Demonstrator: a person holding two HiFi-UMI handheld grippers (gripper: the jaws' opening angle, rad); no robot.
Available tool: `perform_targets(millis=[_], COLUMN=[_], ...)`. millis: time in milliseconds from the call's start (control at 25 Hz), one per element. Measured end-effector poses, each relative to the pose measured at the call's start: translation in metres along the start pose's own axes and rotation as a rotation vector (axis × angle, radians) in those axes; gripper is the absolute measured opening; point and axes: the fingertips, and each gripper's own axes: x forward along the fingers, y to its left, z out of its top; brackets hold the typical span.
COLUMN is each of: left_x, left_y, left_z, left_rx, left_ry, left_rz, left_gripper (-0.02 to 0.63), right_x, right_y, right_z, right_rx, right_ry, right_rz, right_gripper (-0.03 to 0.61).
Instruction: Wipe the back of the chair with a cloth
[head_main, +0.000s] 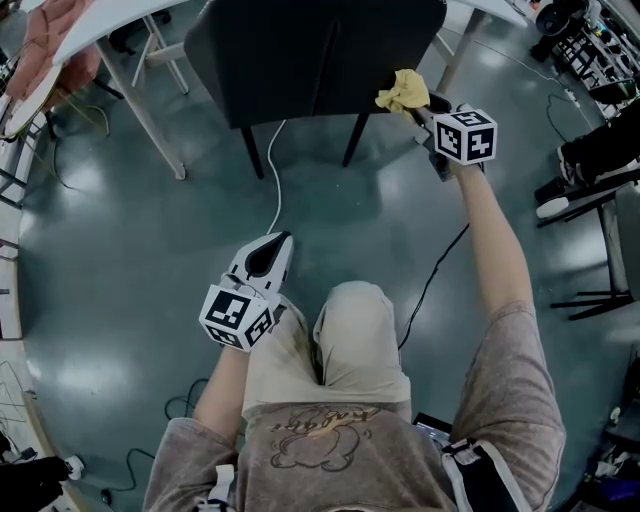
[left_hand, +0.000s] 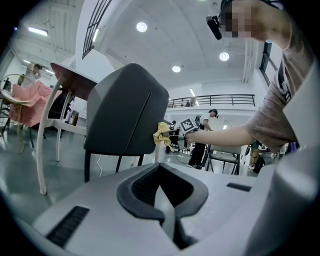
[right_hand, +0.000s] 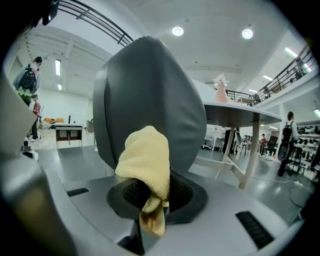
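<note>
While the left gripper (head_main: 268, 256) is hanging closed and empty, the right gripper (head_main: 420, 108) is pinching the yellow cloth (head_main: 403, 90) against the chair back (head_main: 300, 50), lying straight ahead of its jaws.

One dark grey chair (head_main: 300, 50). One yellow cloth (head_main: 403, 90). Two handheld grippers: one left gripper (head_main: 275, 245) and one right gripper (head_main: 418, 106). Each carries one marker cube (head_main: 466, 135), making two cubes. Two cables lie on the floor: one white cable (head_main: 275, 180) and one black cable (head_main: 435, 280).
</note>
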Motion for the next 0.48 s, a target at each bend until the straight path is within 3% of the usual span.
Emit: perform_targets(millis=[240, 480], left_x=[-0.002, -0.005], left_y=[0.004, 0.005], left_z=[-0.007, -0.007], left_rx=[-0.008, -0.011], left_ry=[0.007, 0.01], left_rz=[-0.002, 0.005], left_gripper=[0.009, 0.009], right_x=[-0.019, -0.036], right_y=[-0.033, -0.033], right_z=[-0.016, -0.04], right_rx=[0.069, 0.088], right_ry=[-0.009, 0.008], right_rz=[-0.1, -0.11], right_gripper=[0.083, 0.083])
